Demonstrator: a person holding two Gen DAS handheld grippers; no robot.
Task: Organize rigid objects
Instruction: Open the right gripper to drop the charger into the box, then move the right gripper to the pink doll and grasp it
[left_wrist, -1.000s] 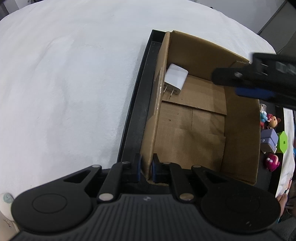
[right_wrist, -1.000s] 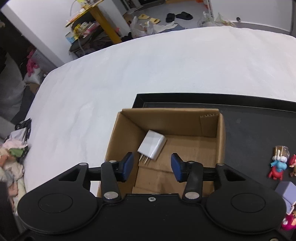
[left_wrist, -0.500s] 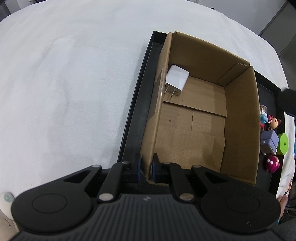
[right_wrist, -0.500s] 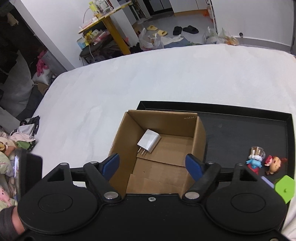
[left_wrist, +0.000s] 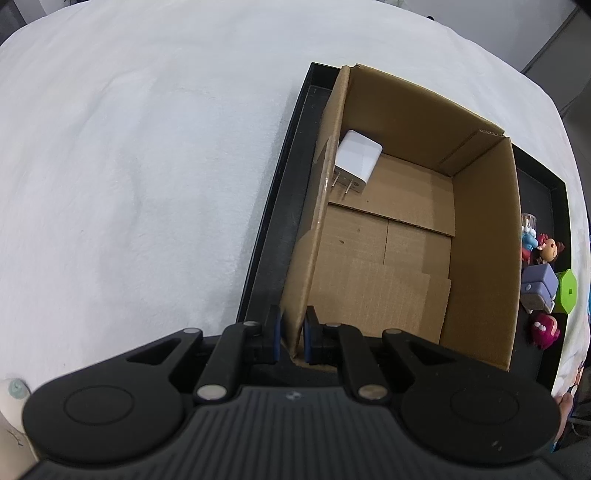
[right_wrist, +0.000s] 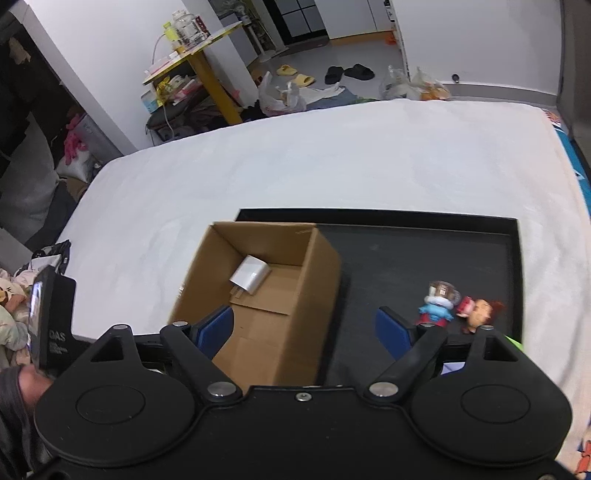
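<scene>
Okay, readable text first: only "DAS" in pale letters on the black device (right_wrist: 51, 325) at the left edge of my right wrist view, smaller lines under it too blurred to read; no print I can make out on the box. My left gripper (left_wrist: 293, 336) is closed on the near wall of the cardboard box (left_wrist: 480, 236), one blue pad outside and one inside, pinching the thin corrugated edge. My right gripper (right_wrist: 304, 328) hangs spread wide with nothing between its blue pads, above the box's near right corner and the tray floor. Box is brown corrugated card, open-topped, rectangular, overlapping flaps forming the floor, sitting at the left end of a shallow black tray (right_wrist: 406, 251) with a raised rim, matte inside. White charger (left_wrist: 356, 160), smooth plastic, blocky with rounded corners, two metal prongs, lies in the box's far left corner against the wall. Small toys sit on the tray right of the box: blue figure (right_wrist: 437, 302) with a clear dome top, red-haired doll (right_wrist: 478, 308) lying beside it, lilac block toy (left_wrist: 539, 286), green hexagon piece (left_wrist: 567, 290), magenta blob figure (left_wrist: 545, 330). Tray rests on a white, soft, slightly fuzzy cloth (right_wrist: 332, 155).
</scene>
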